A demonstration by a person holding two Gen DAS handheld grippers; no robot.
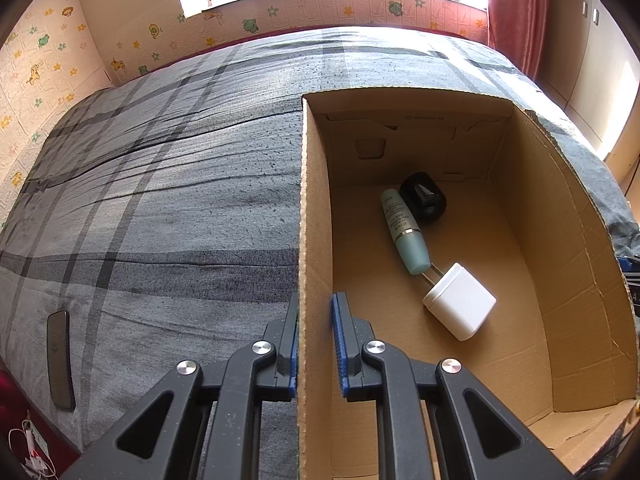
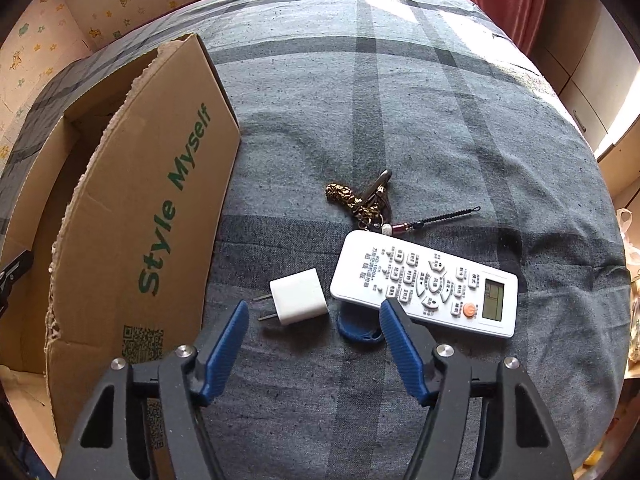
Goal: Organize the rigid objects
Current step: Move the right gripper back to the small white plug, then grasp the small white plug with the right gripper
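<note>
My left gripper [image 1: 316, 312] is shut on the left wall of the open cardboard box [image 1: 310, 208], one pad on each side of it. Inside the box lie a teal tube [image 1: 404, 230], a black glossy object [image 1: 424, 198] and a white charger plug [image 1: 460, 306]. In the right wrist view my right gripper [image 2: 314, 312] hangs open just above the bed. A second white charger plug [image 2: 298, 296] lies between its fingers, untouched. A blue tag [image 2: 358, 328], a white remote [image 2: 426, 286] and a bunch of keys [image 2: 366, 200] lie close by. The box [image 2: 160, 208] stands to the left.
Everything rests on a bed with a grey plaid cover [image 1: 160, 200]. A dark phone [image 1: 60, 360] lies near the bed's left edge. A papered wall, a window and a red curtain [image 1: 516, 12] bound the far side. A plastic bag [image 2: 630, 240] sits past the right edge.
</note>
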